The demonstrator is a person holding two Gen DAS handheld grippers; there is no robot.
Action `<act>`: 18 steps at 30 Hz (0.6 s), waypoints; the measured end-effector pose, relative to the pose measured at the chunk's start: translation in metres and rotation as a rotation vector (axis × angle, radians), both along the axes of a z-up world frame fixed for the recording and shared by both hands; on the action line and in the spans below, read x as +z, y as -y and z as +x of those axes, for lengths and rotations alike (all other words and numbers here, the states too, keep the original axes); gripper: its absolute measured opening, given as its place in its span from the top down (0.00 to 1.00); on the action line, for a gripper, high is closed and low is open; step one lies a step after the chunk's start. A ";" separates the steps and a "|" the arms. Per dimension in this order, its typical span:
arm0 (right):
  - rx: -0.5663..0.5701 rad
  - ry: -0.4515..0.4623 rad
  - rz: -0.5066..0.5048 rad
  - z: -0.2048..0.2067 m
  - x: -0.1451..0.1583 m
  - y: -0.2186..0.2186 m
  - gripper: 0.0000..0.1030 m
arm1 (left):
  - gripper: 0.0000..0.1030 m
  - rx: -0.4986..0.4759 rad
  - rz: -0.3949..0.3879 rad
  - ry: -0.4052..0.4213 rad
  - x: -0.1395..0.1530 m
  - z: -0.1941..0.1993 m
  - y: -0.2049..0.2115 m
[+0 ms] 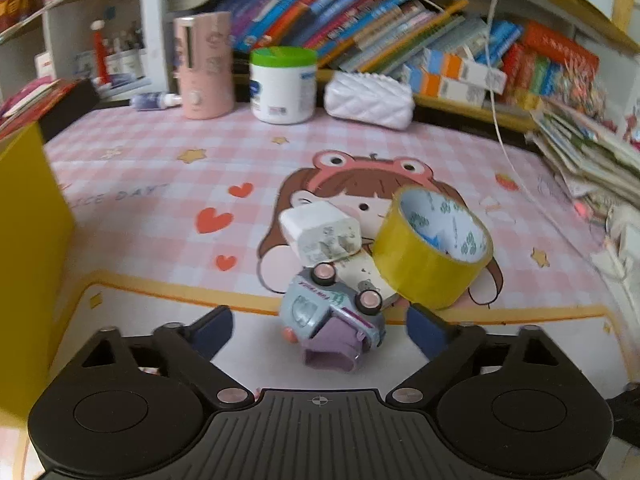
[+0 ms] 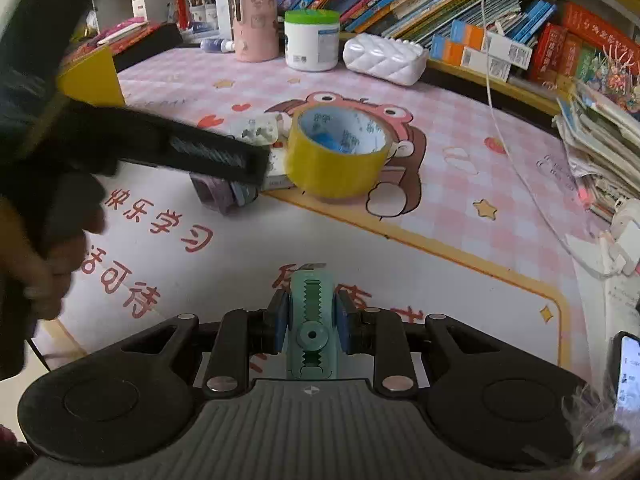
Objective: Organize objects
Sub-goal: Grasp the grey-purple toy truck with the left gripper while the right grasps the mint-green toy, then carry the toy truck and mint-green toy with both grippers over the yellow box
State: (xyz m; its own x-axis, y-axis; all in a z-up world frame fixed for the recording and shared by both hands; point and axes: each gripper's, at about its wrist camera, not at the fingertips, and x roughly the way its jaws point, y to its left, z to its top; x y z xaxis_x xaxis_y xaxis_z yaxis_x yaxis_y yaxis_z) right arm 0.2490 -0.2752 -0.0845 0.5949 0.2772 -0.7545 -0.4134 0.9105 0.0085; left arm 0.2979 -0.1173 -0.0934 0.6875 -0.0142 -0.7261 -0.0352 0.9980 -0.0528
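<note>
A pale blue toy car [image 1: 332, 308] lies on its side on the desk mat, with a purple piece [image 1: 332, 350] against it. It sits between the wide-apart fingers of my left gripper [image 1: 320, 328], and the pads do not touch it. Just behind the car are a white charger plug [image 1: 320, 232], a small cream box [image 1: 368, 276] and a yellow tape roll [image 1: 432, 248]. My right gripper [image 2: 312, 320] is shut on a teal utility knife [image 2: 312, 288] above the white part of the mat. In the right wrist view, the left tool's black body [image 2: 192, 148] hides most of the car.
A yellow box [image 1: 24, 240] stands at the left edge. Along the back are a pink humidifier [image 1: 204, 64], a green-lidded white jar [image 1: 284, 84] and a white quilted case [image 1: 368, 100]. Stacked papers [image 1: 592, 160] and a white cable [image 1: 504, 136] are on the right, with a phone [image 2: 628, 368].
</note>
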 end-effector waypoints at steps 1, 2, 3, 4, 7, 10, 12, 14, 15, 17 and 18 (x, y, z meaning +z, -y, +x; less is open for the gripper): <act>0.001 0.005 0.000 -0.001 0.001 0.001 0.77 | 0.17 -0.010 0.008 -0.005 -0.002 0.002 0.001; 0.000 0.008 0.001 -0.001 0.002 0.001 0.77 | 0.23 -0.019 0.019 -0.009 -0.005 0.005 0.003; -0.002 0.011 0.001 -0.002 0.003 0.002 0.77 | 0.27 -0.027 0.029 -0.015 -0.007 0.007 0.005; -0.004 0.012 0.002 -0.002 0.004 0.002 0.77 | 0.35 -0.033 0.034 -0.022 -0.009 0.009 0.005; -0.018 0.010 0.007 -0.002 0.005 0.003 0.77 | 0.42 -0.053 0.025 -0.027 -0.013 0.010 0.004; -0.039 0.002 0.009 -0.002 0.006 0.002 0.77 | 0.42 -0.063 0.031 -0.020 -0.010 0.004 0.004; -0.059 -0.002 0.013 -0.003 0.009 0.000 0.77 | 0.42 -0.059 0.012 0.005 -0.001 -0.006 0.000; -0.077 -0.004 0.018 -0.003 0.011 -0.003 0.77 | 0.42 -0.054 -0.014 0.030 0.010 -0.016 -0.006; -0.081 -0.005 0.020 -0.004 0.012 -0.005 0.77 | 0.42 -0.050 -0.032 0.048 0.017 -0.025 -0.010; -0.084 -0.009 0.024 -0.008 0.014 -0.012 0.77 | 0.42 -0.046 -0.056 0.077 0.029 -0.037 -0.017; -0.083 -0.011 0.028 -0.010 0.015 -0.017 0.77 | 0.42 -0.043 -0.069 0.095 0.036 -0.045 -0.022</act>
State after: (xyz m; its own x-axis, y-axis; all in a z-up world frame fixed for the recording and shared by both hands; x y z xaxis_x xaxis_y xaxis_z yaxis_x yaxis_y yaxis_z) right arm 0.2393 -0.2585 -0.0697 0.6085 0.2487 -0.7536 -0.3364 0.9409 0.0390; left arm 0.2528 -0.0957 -0.0572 0.7505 -0.0926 -0.6543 0.0161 0.9924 -0.1220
